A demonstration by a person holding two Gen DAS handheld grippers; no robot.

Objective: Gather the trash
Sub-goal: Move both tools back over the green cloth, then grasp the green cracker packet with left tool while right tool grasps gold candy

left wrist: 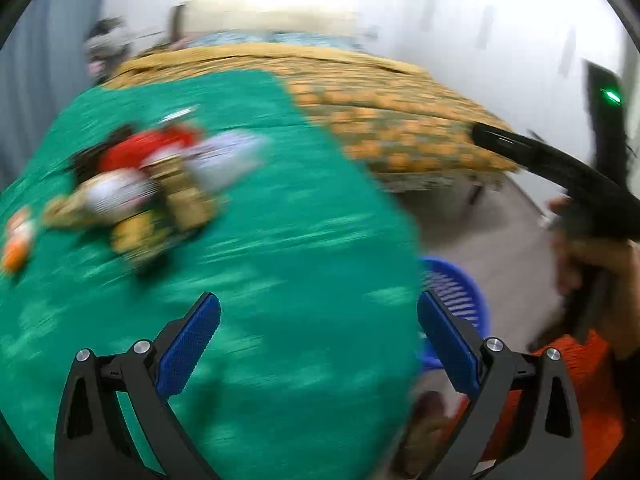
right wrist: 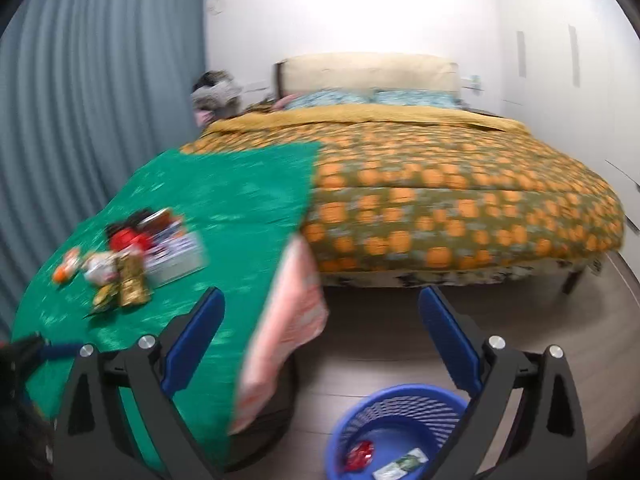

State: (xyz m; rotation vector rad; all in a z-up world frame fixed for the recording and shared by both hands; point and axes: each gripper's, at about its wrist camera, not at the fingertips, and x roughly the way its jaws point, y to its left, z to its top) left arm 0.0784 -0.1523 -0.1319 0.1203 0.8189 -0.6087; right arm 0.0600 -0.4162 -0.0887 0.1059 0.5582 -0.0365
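Observation:
A pile of wrappers and packets (left wrist: pixel 140 188) lies on the green cloth (left wrist: pixel 280 240), blurred; it also shows in the right wrist view (right wrist: pixel 128 256). My left gripper (left wrist: pixel 318 344) is open and empty above the cloth, to the right of and nearer than the pile. My right gripper (right wrist: pixel 322 340) is open and empty, above the floor beside the cloth's edge. A blue slotted bin (right wrist: pixel 396 432) stands on the floor below it, holding a red wrapper (right wrist: pixel 360 454) and a white-green packet (right wrist: pixel 402 464). The bin also shows in the left wrist view (left wrist: pixel 460 300).
A bed with an orange-patterned quilt (right wrist: pixel 460 200) fills the room behind. A grey curtain (right wrist: pixel 100 100) hangs at the left. A pink cloth (right wrist: pixel 288 328) hangs off the table edge. The other hand-held gripper (left wrist: pixel 560 176) appears at the right of the left wrist view.

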